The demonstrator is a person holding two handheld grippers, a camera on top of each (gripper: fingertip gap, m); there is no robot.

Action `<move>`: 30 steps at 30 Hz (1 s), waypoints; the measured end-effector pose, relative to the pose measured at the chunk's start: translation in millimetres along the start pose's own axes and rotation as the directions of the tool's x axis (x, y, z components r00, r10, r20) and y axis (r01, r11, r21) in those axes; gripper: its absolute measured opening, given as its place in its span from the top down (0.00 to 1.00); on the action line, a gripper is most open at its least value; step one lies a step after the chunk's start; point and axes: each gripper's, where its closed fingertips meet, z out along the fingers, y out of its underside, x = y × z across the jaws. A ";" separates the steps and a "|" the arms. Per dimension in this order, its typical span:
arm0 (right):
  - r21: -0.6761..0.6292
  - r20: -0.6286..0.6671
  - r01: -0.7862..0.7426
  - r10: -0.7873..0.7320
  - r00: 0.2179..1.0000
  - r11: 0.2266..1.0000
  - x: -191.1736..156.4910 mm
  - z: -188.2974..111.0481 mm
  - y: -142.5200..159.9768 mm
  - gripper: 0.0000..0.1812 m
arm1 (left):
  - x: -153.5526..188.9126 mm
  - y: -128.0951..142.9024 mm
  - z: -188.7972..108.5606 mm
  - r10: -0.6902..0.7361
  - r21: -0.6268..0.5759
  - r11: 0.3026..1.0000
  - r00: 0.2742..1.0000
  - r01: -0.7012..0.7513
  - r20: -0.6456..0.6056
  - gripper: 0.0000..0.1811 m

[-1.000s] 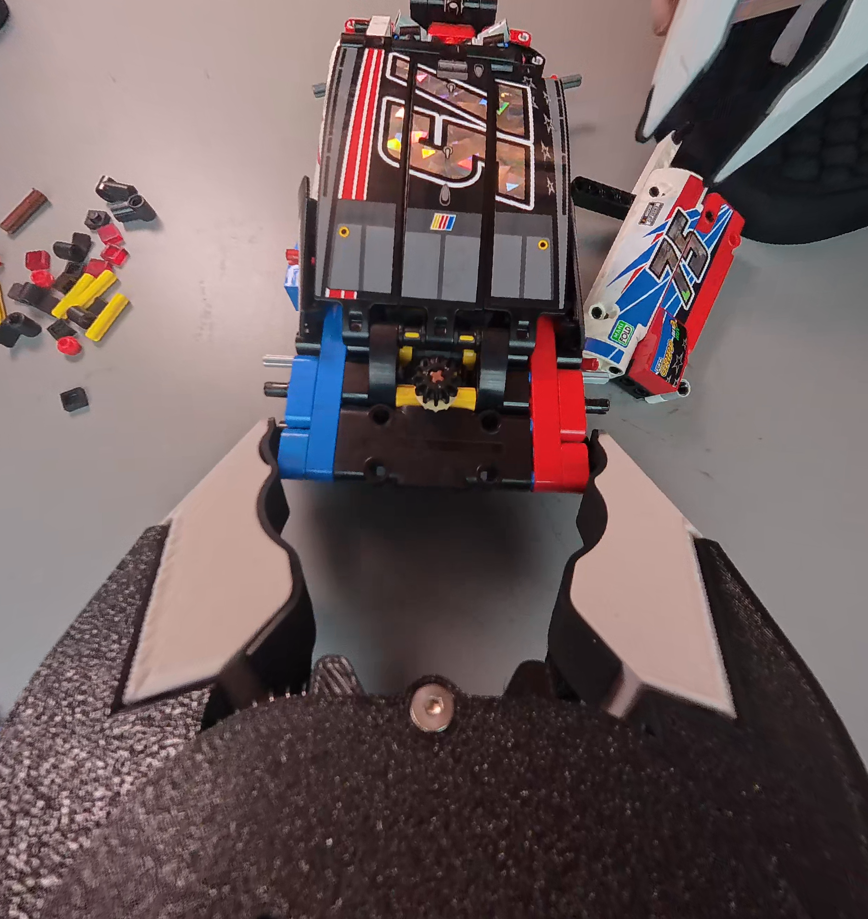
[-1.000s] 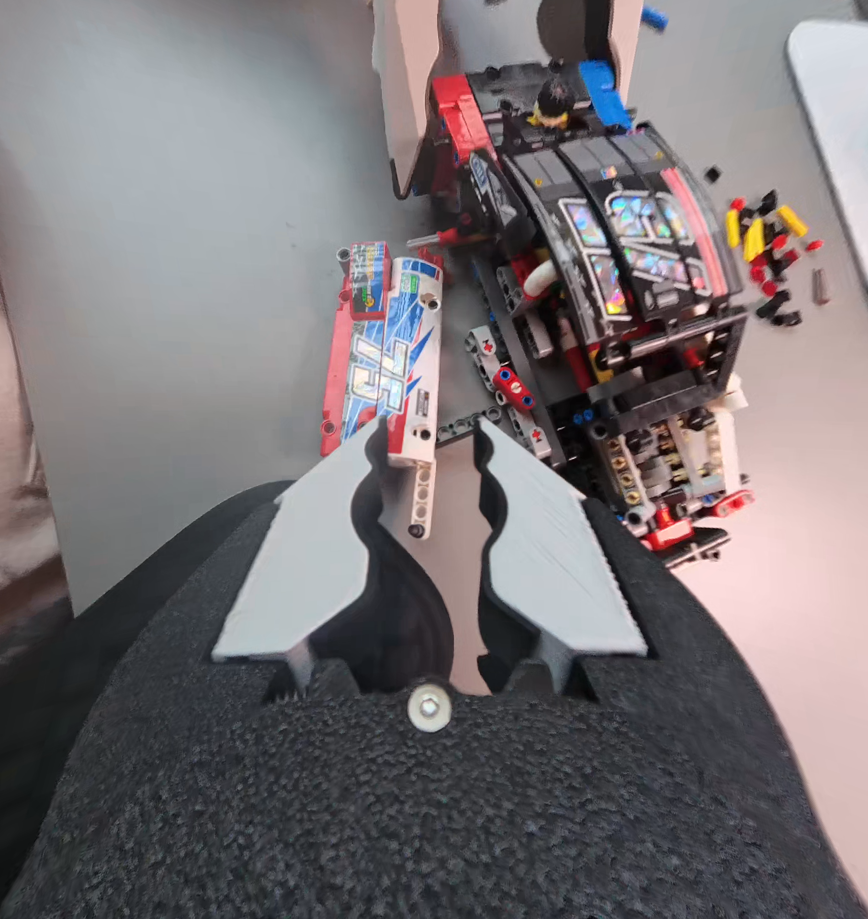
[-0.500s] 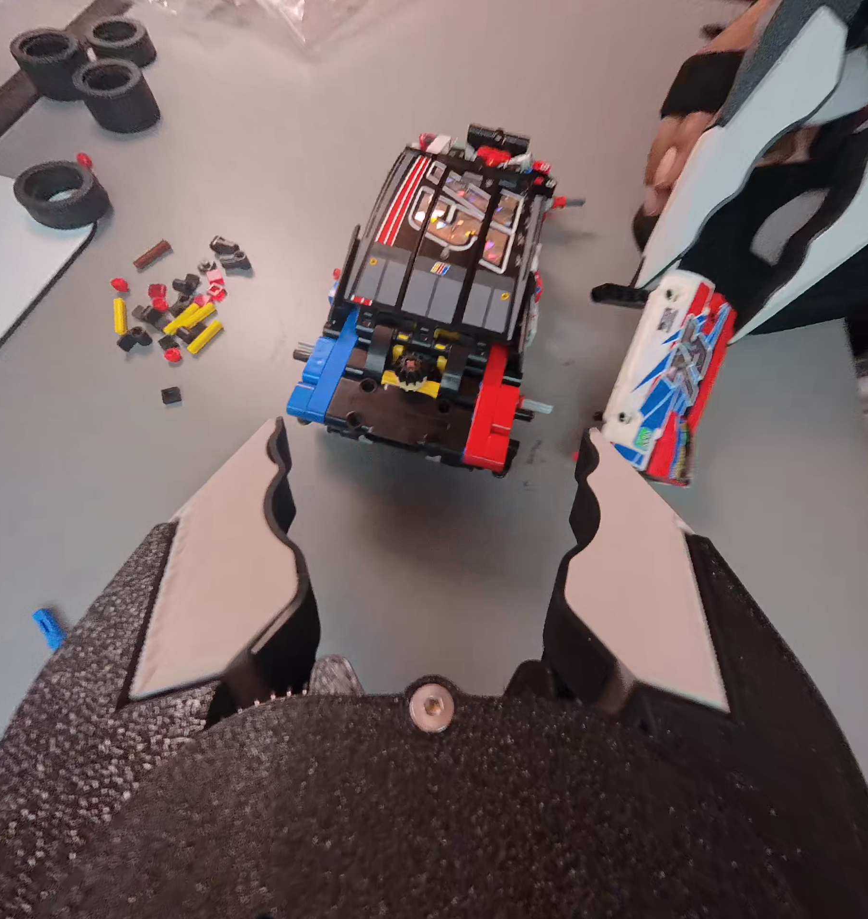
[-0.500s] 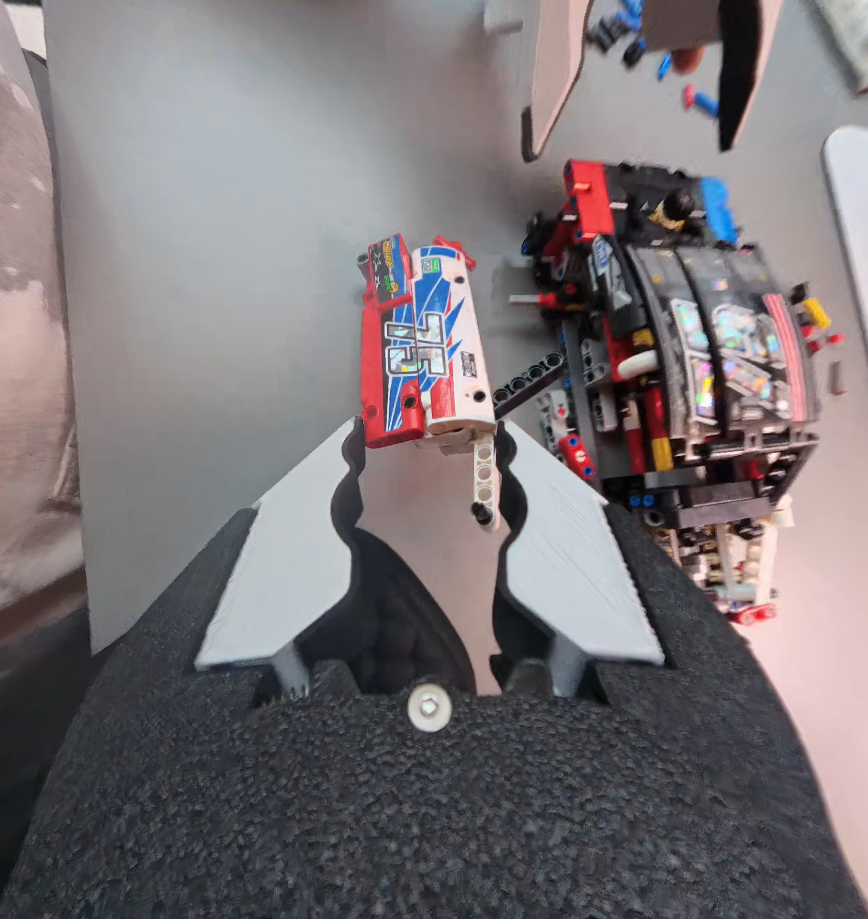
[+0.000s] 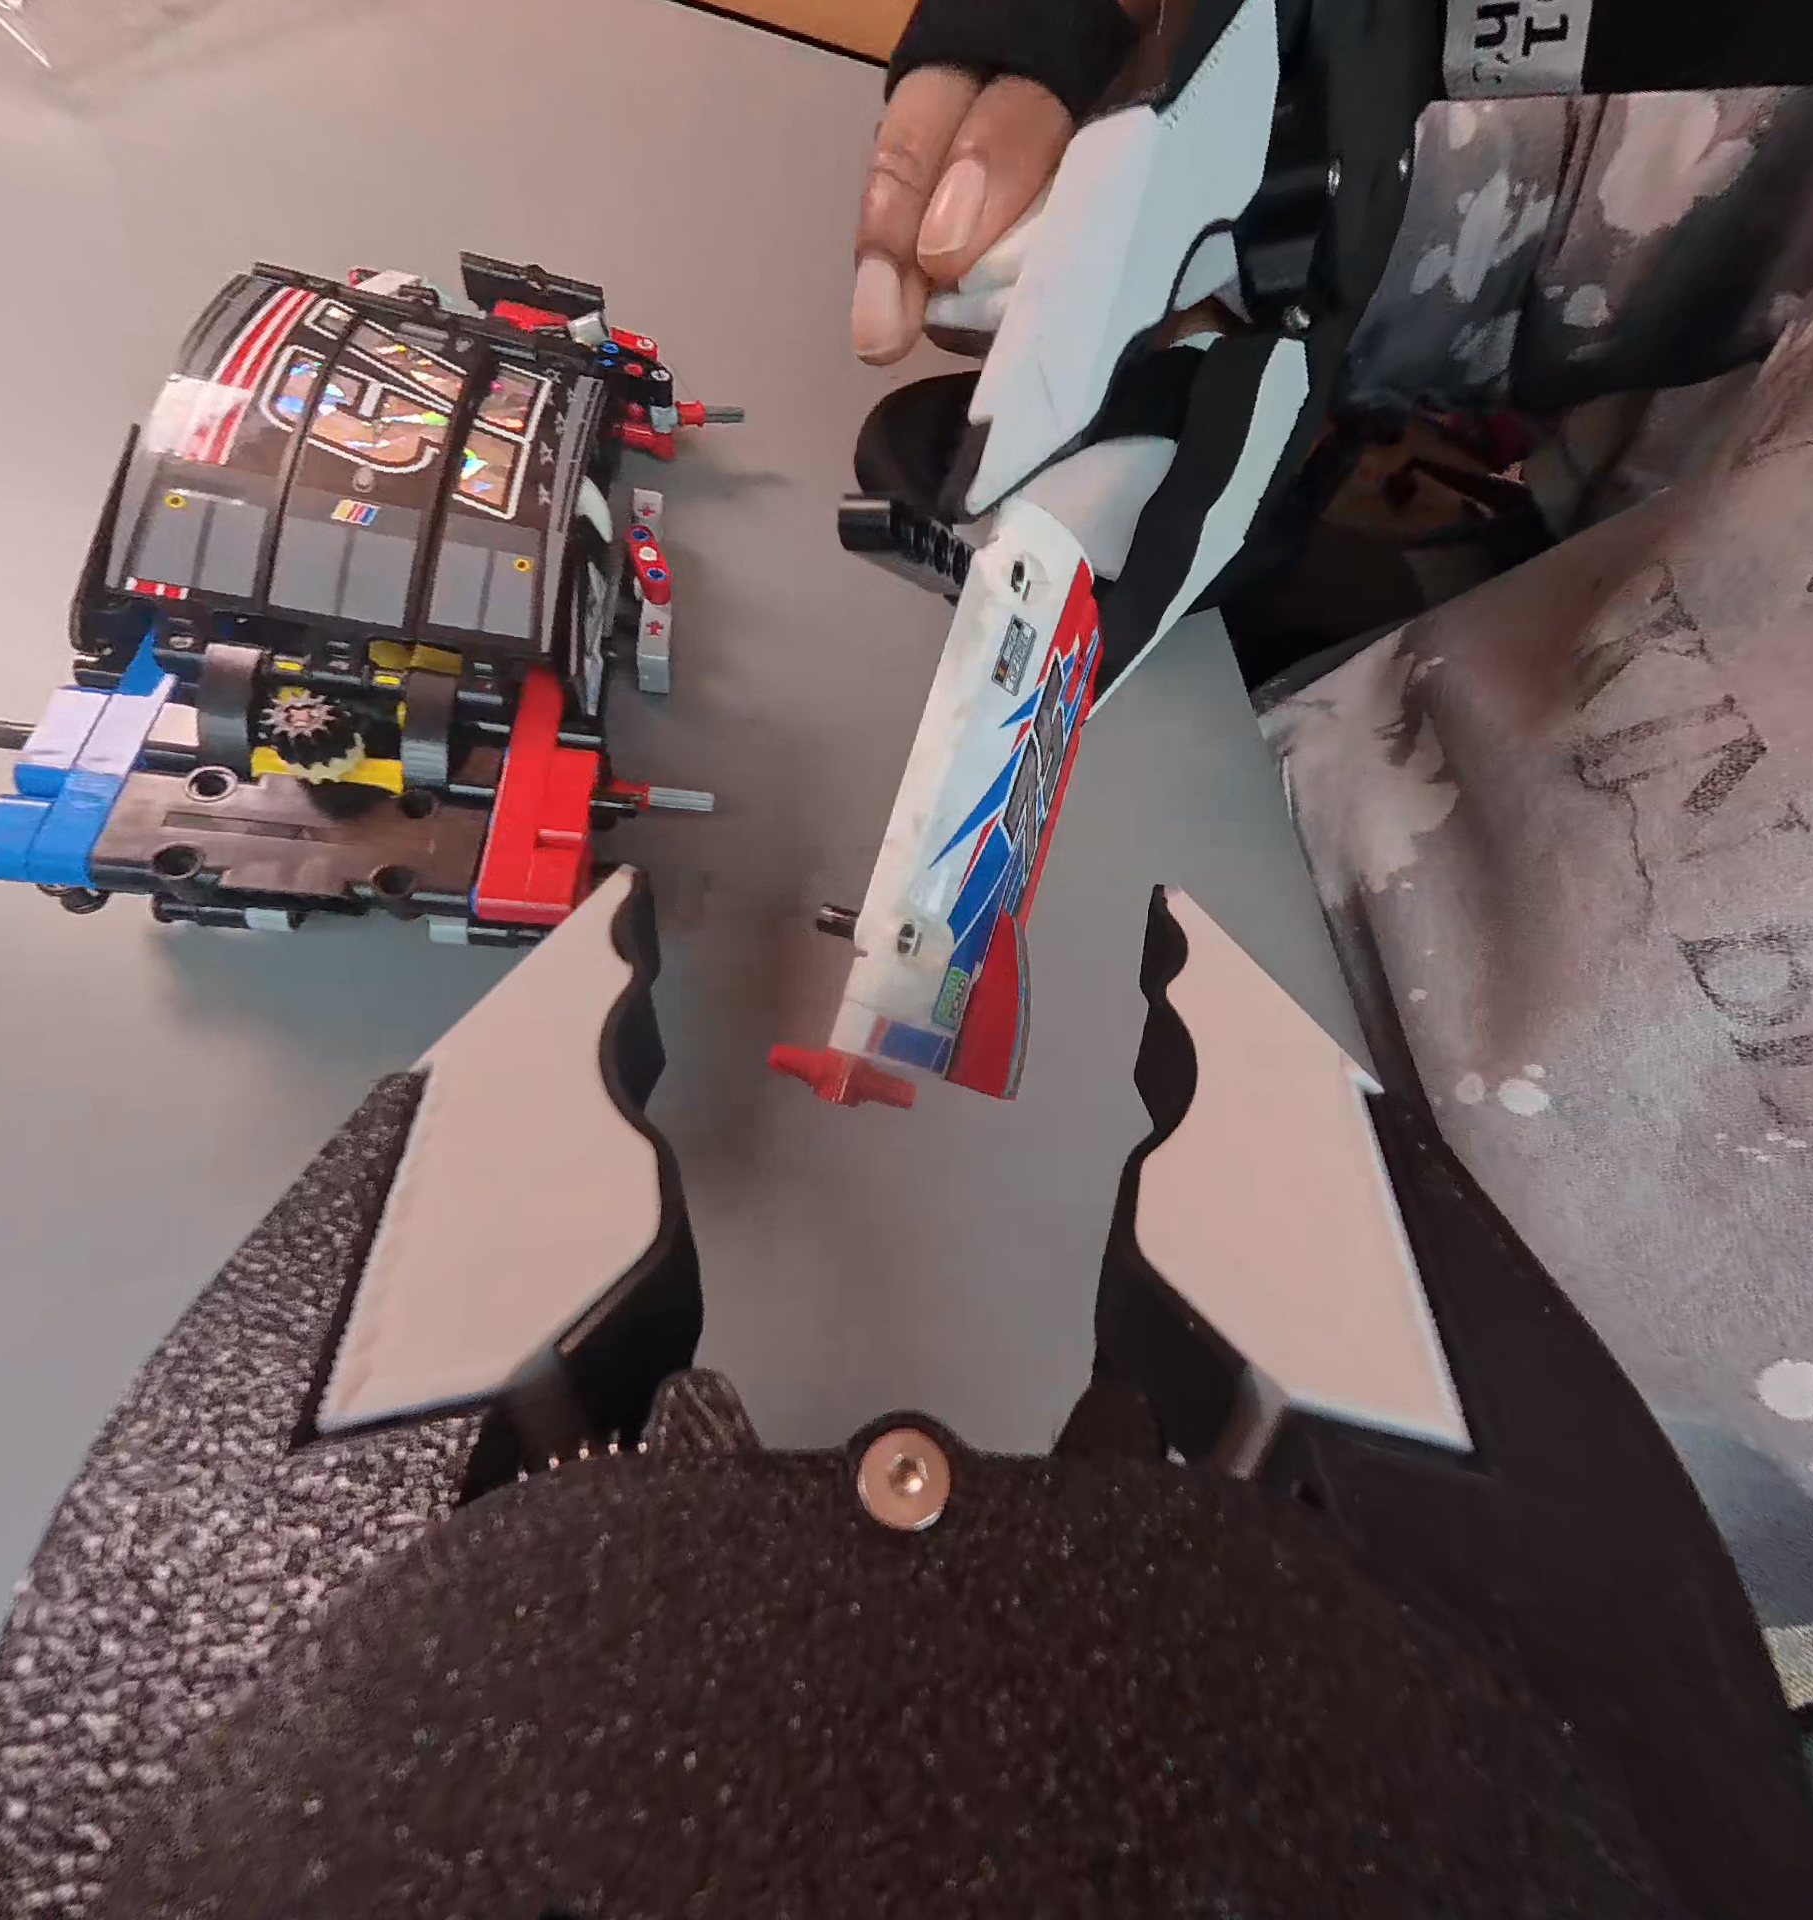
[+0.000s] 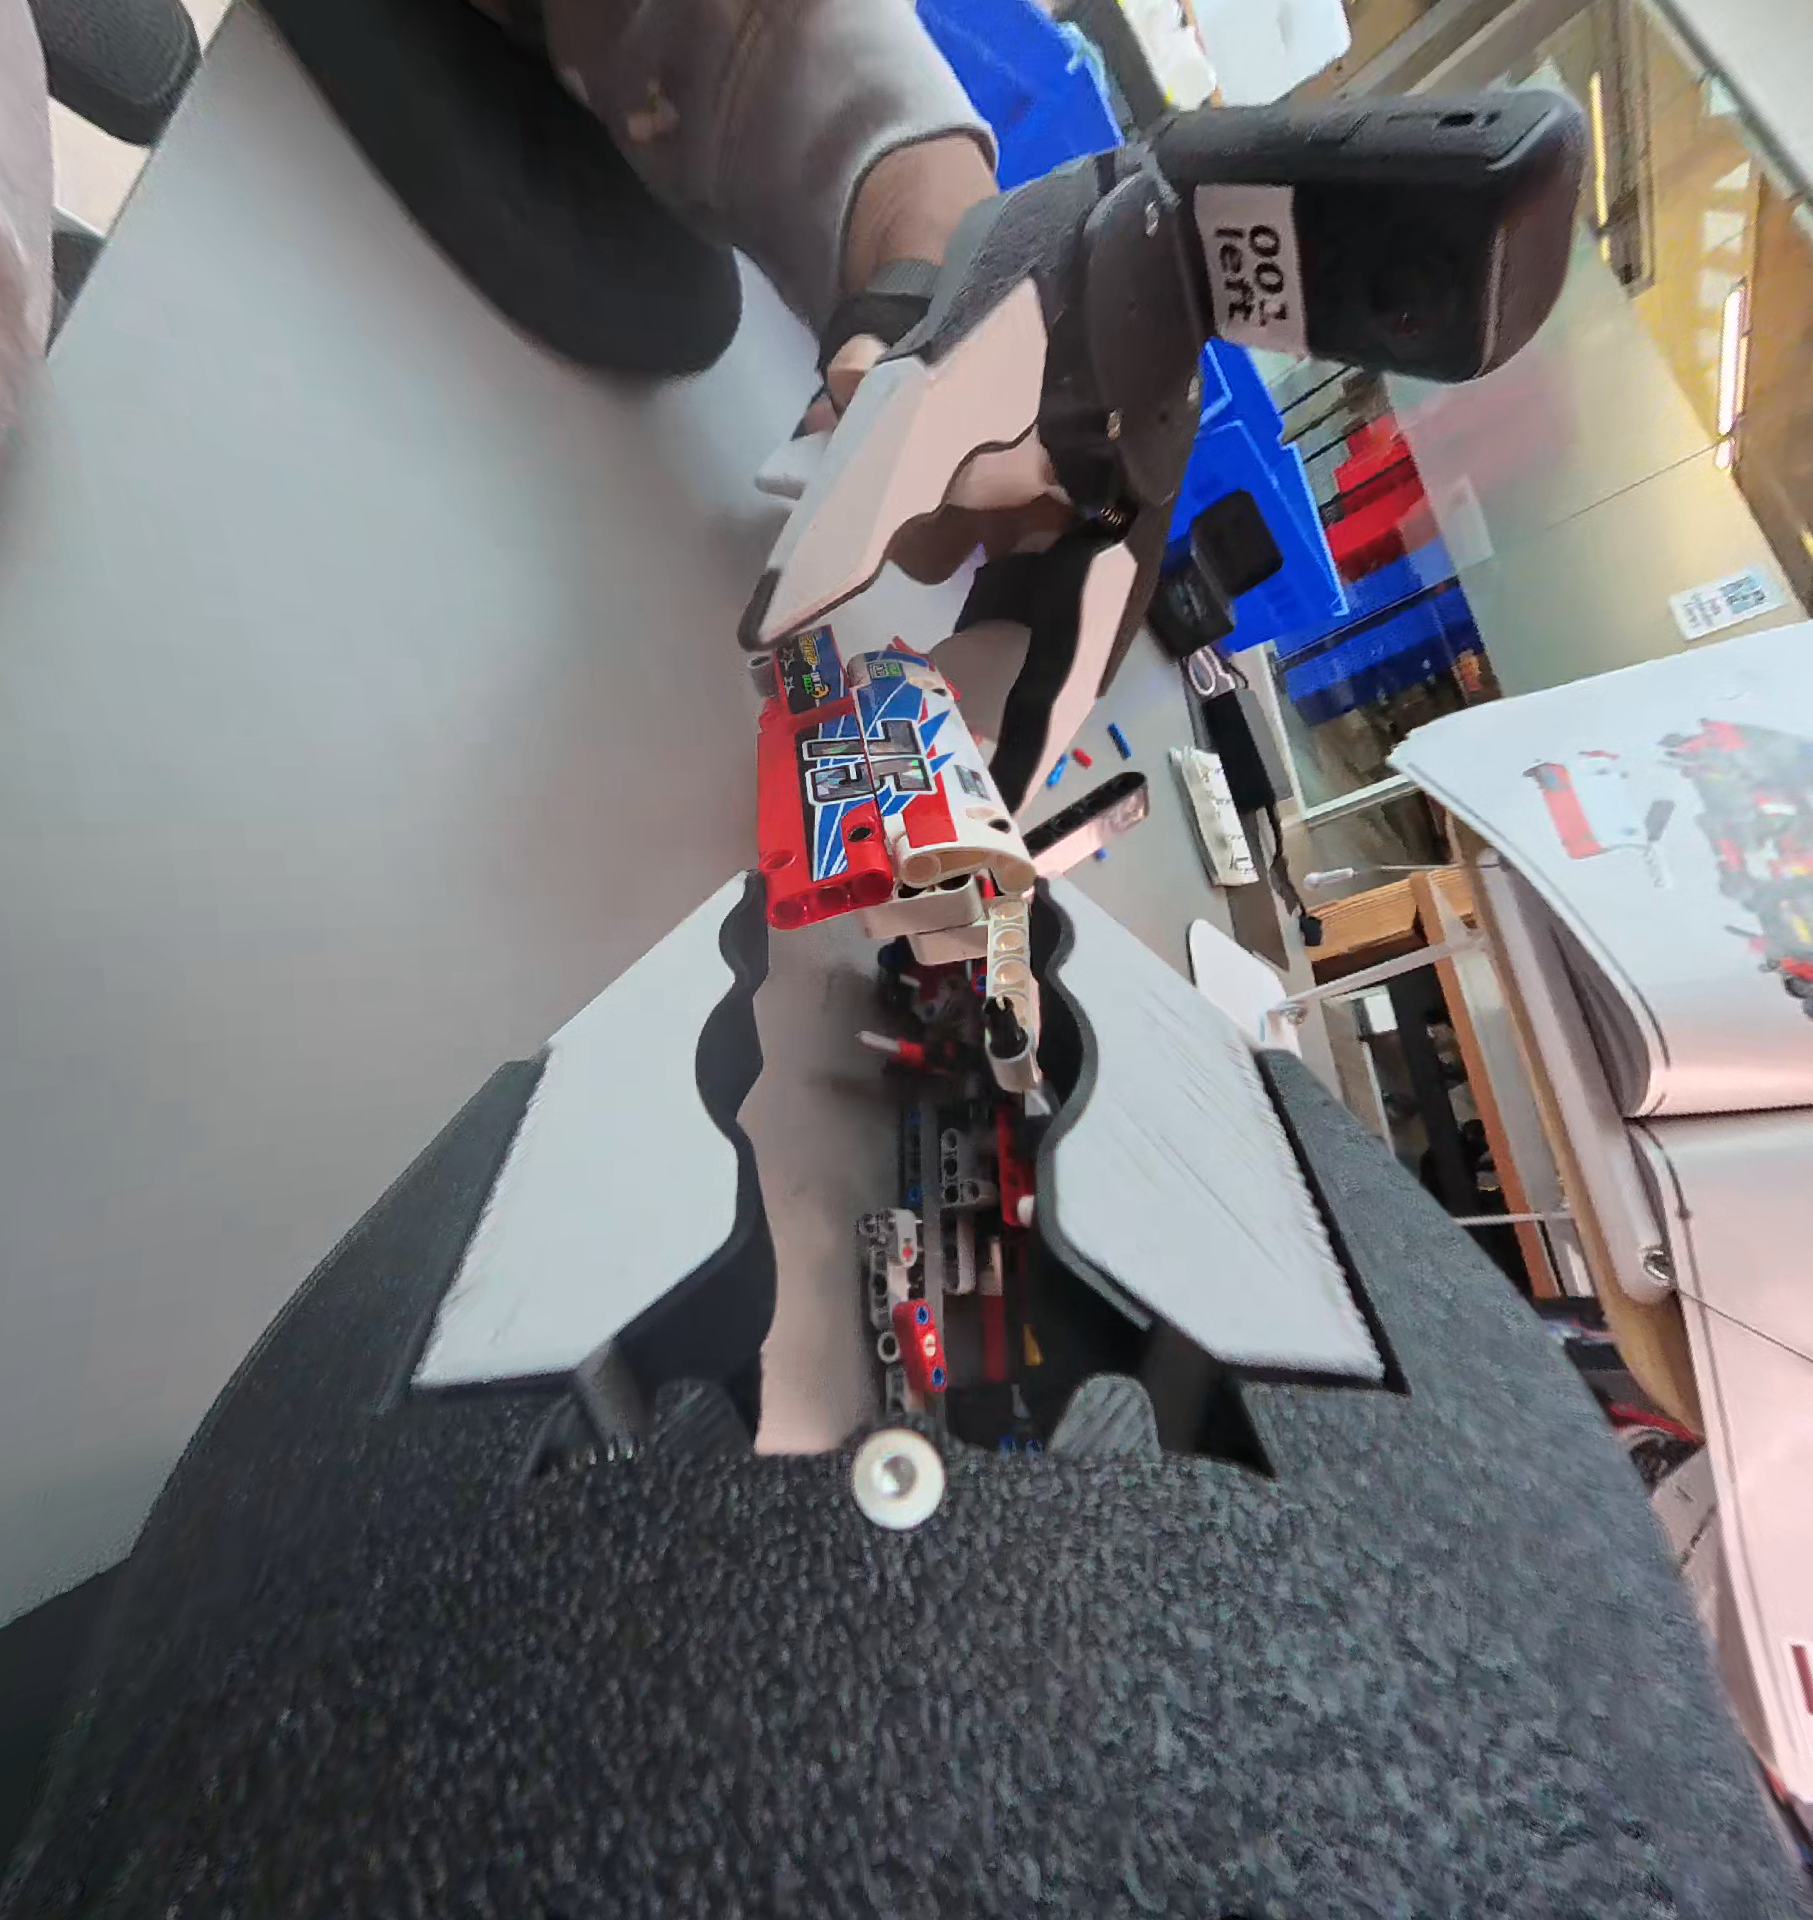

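Panel (image 5: 969,810) of white, red and blue toy bricks hangs tilted above the grey table (image 5: 258,1091), its upper end clamped between the fingers of the right gripper (image 6: 897,894). Its lower end, with a red peg, sits in the open space just ahead of the left gripper (image 5: 894,891), whose fingers stand wide apart and touch nothing.

Half a second ago the panel lay flat on the table beside the toy car (image 5: 341,540); now it is lifted and only its shadow falls on the surface. A second ago the left gripper's tips flanked the car's rear. The car now sits off to that gripper's left, apart from it, and the heap of small loose pieces has dropped out of the left wrist view.

In the right wrist view the car is mostly hidden behind the gripper's own fingers, and only a strip of beams and pegs shows in the gap. The black beam (image 5: 907,540) on the table is partly covered by the panel's top end. The open booklet (image 6: 1660,831) is cut off at the picture's right edge, and the blue bins (image 6: 1286,582) behind are blurred.

There is one car, one panel, one black beam, one booklet and two grippers. Three bare fingers of the person's hand (image 5: 933,208) show on the right gripper.
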 end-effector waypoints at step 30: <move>-0.630 0.311 -0.359 0.648 0.695 0.689 55.6 -73.0 187.3 0.53 | -39.4 -22.4 -67.0 -0.375 0.351 0.848 0.917 0.398 -0.134 0.95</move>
